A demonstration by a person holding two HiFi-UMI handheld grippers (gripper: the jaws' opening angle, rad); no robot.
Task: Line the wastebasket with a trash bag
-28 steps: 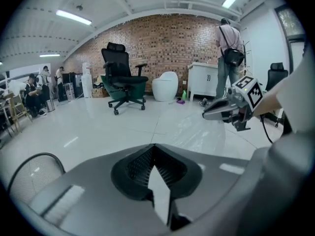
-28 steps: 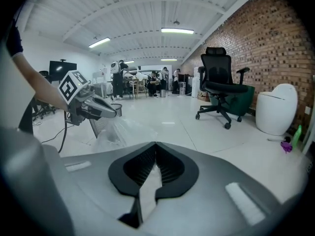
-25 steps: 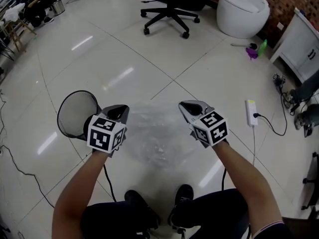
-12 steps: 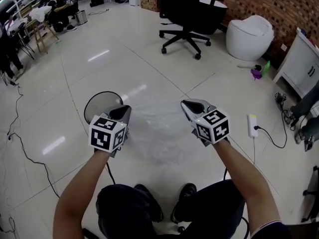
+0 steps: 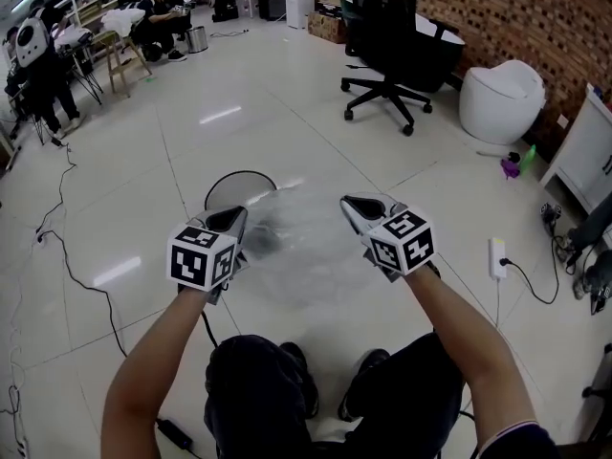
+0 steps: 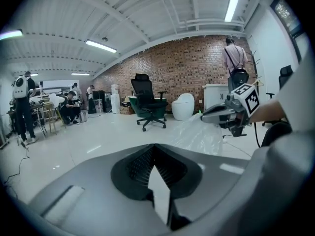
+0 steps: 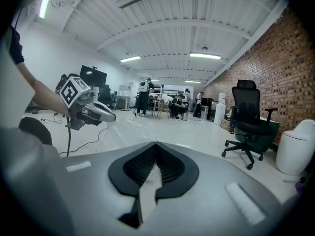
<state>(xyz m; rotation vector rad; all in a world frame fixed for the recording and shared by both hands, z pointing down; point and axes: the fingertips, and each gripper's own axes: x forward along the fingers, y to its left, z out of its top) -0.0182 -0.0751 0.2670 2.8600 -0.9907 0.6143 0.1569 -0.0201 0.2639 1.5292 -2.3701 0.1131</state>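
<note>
A clear, thin trash bag (image 5: 301, 247) hangs stretched between my two grippers, above the white tiled floor. My left gripper (image 5: 237, 216) is shut on its left edge and my right gripper (image 5: 352, 204) on its right edge. The black mesh wastebasket (image 5: 225, 187) stands on the floor just beyond the left gripper, partly veiled by the bag. In the left gripper view, film sits between the closed jaws of the left gripper (image 6: 155, 146), and the bag (image 6: 199, 136) runs to the right gripper (image 6: 209, 116). The right gripper view shows film pinched in the right gripper (image 7: 156, 144).
A black office chair (image 5: 392, 55) and a white pod seat (image 5: 502, 103) stand farther back. A power strip (image 5: 497, 254) with its cable lies at the right, and more cables (image 5: 57, 247) at the left. People sit at desks (image 5: 153, 17) at the far left. My shoes (image 5: 296, 390) are below the bag.
Both grippers have risen and carried the bag up off the floor. The wastebasket now shows nearer the middle, behind the bag's left part.
</note>
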